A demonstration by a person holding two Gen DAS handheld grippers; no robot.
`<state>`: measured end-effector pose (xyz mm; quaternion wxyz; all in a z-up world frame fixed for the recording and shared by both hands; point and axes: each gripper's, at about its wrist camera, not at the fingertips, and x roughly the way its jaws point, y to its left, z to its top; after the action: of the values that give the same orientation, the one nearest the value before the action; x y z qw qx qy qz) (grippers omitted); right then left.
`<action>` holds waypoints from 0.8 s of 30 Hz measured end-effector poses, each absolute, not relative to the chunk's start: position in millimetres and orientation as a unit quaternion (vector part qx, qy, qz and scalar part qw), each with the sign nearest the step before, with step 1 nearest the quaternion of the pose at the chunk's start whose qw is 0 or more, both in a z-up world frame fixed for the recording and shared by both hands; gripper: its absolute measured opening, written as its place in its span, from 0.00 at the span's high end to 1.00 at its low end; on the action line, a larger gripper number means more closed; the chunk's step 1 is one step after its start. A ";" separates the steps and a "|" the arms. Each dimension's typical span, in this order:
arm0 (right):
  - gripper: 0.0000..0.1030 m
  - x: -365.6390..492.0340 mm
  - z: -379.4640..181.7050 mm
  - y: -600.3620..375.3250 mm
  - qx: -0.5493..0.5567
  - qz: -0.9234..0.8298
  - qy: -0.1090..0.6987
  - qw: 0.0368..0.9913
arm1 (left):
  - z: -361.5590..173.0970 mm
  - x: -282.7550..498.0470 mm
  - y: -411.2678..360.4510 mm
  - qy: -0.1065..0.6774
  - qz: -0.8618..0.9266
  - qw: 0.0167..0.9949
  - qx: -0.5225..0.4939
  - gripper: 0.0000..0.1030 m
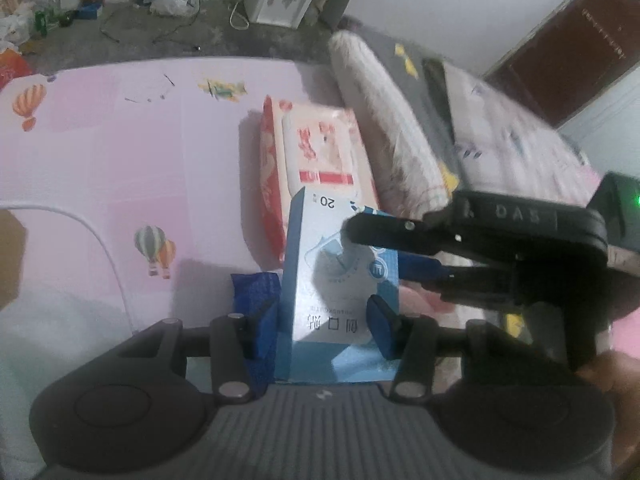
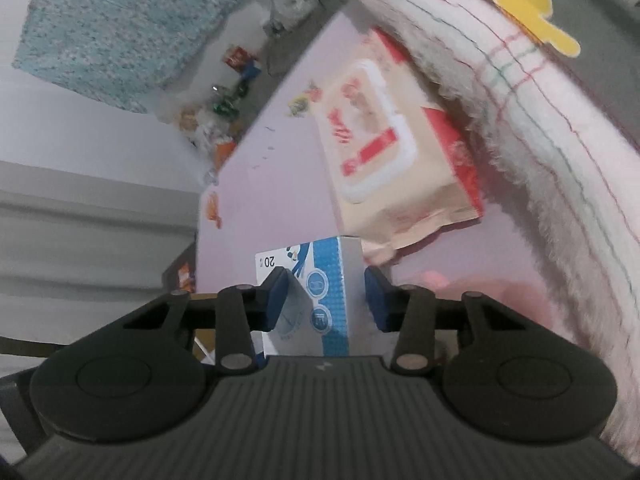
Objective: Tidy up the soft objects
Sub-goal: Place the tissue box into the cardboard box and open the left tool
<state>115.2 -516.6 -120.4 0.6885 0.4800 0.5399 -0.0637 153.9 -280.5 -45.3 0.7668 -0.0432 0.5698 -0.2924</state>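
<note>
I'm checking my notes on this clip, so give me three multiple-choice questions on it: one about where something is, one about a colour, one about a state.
1. Where does the wipes pack lie?
A. On the floor
B. On the pink sheet, beside the rolled blanket
C. On top of the box

2. What colour is the box?
A. Blue and white
B. Green
C. Black

3. What holds the box?
A. Nothing
B. Left gripper only
C. Left gripper and right gripper

Answers:
1 B, it rests on the sheet next to the blanket.
2 A, blue print on white.
3 C, each wrist view shows its jaws pressing the box sides.
</note>
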 end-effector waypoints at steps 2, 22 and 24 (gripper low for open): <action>0.63 113.5 -105.3 -506.6 0.483 -0.062 0.529 0.695 | -33.0 151.9 -265.5 0.564 -0.292 0.770 -0.055 0.52; 0.65 218.8 -47.4 -250.7 0.460 0.036 0.527 0.714 | 5.8 204.1 -21.7 0.521 -0.206 0.817 -0.135 0.48; 0.66 226.8 -51.1 -231.6 0.438 0.029 0.529 0.726 | -9.1 218.6 -10.8 0.526 -0.204 0.813 -0.140 0.50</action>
<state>226.8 -231.6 -51.1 0.7260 0.4382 0.5292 0.0287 218.6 -10.8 -9.1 0.8134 -0.1400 0.5263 -0.2043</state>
